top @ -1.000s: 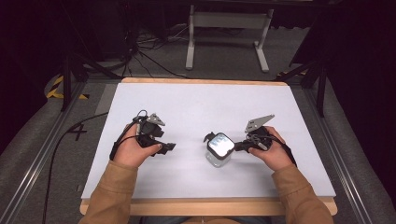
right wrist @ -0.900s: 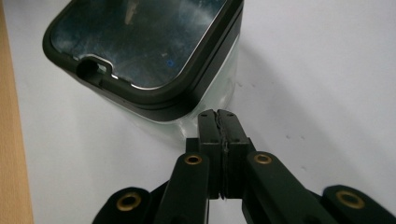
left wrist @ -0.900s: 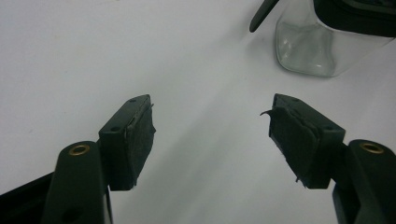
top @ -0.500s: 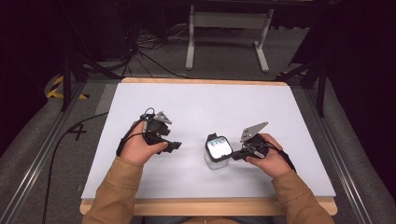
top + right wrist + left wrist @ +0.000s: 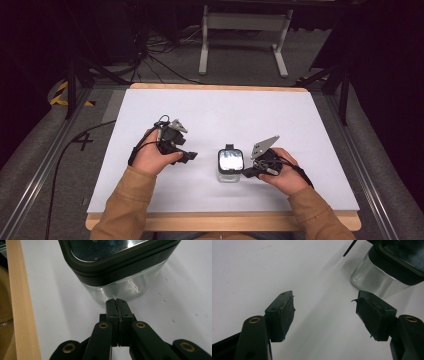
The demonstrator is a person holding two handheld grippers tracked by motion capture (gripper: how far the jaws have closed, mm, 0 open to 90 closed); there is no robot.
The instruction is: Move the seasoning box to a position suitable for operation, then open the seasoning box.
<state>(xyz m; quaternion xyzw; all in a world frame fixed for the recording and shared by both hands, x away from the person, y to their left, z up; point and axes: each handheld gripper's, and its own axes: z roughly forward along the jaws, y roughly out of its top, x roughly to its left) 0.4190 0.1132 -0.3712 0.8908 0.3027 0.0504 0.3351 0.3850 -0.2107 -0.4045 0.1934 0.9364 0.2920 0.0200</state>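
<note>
White table (image 5: pixel 300 120): left claw (image 5: pixel 324 312) wide apart, empty; right claw (image 5: pixel 117 305) pressed together beside jar (image 5: pixel 120 270).

White table (image 5: pixel 210 107), wood edge at near and far sides; clear glass jar (image 5: pixel 230 172), black lid, near-centre-right.

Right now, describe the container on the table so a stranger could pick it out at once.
Start at the white table and look toward its near edge, between the person's two hands. Just left of the right gripper, whose shut fingers point at its side, stands a small clear glass jar. Its black-rimmed, rounded-square lid with a shiny top marks it out; it is the one loose thing on the table.
</note>
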